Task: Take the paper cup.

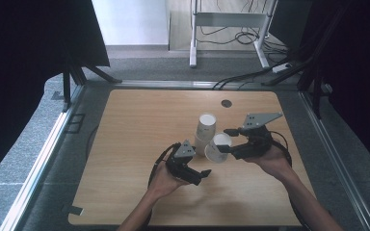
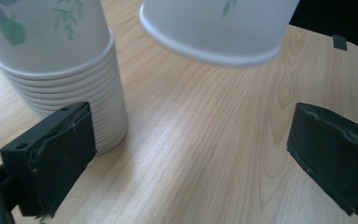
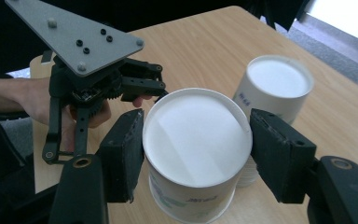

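A stack of white paper cups (image 1: pixel 205 129) with a green leaf print stands upside down on the wooden table (image 1: pixel 139 125). My right gripper (image 1: pixel 225 140) is shut on one such cup (image 1: pixel 216 148), held mouth down and tilted just right of the stack. In the right gripper view the pads press both sides of that cup (image 3: pixel 196 140), with the stack (image 3: pixel 275 86) behind it. My left gripper (image 1: pixel 203 176) is open in front of the stack. In the left gripper view the stack (image 2: pixel 60 70) is beside the left pad (image 2: pixel 60 158), and the held cup (image 2: pixel 214 28) hangs above the table.
A small dark round spot (image 1: pixel 227 103) marks the table's far side. Black curtains hang at both sides. A white desk frame (image 1: pixel 226 21) with cables stands on the floor beyond. Bare wood lies to the left of the stack and along the near edge.
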`<state>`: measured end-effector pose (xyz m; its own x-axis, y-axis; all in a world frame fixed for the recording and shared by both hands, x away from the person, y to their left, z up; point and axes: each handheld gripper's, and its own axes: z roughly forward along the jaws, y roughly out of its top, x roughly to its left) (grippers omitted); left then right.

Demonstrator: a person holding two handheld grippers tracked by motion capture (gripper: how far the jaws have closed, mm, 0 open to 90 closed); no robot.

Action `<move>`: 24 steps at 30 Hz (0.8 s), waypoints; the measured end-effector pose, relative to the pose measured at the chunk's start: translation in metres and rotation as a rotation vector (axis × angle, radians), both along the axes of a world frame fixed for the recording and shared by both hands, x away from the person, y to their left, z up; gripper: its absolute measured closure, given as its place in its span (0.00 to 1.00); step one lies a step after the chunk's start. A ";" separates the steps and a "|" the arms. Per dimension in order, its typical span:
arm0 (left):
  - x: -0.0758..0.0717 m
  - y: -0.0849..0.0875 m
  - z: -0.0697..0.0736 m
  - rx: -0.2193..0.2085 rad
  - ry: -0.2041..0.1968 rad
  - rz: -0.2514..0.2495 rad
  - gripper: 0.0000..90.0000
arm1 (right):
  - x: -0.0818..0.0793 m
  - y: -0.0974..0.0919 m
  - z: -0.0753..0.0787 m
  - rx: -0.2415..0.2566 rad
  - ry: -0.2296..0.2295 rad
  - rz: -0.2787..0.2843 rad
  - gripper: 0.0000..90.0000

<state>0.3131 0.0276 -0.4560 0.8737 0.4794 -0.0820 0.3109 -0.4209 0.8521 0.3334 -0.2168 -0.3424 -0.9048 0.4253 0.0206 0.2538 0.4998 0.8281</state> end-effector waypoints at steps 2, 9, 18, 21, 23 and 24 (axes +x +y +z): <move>-0.002 -0.001 -0.002 -0.007 -0.006 -0.003 0.03 | -0.002 0.003 -0.008 -0.004 0.013 0.014 0.41; -0.007 -0.005 -0.011 -0.015 -0.017 -0.022 0.07 | -0.006 0.011 -0.023 -0.007 0.036 0.042 0.41; -0.009 -0.007 -0.019 -0.019 -0.011 -0.041 0.11 | -0.011 0.018 -0.037 -0.006 0.057 0.064 0.41; -0.009 -0.008 -0.021 -0.025 -0.004 -0.046 0.13 | -0.011 0.020 -0.037 -0.002 0.058 0.068 0.41; -0.009 -0.009 -0.023 -0.025 -0.001 -0.055 0.14 | -0.012 0.021 -0.038 0.000 0.059 0.072 0.41; -0.009 -0.009 -0.024 -0.026 -0.001 -0.057 0.14 | -0.012 0.022 -0.038 0.002 0.060 0.074 0.41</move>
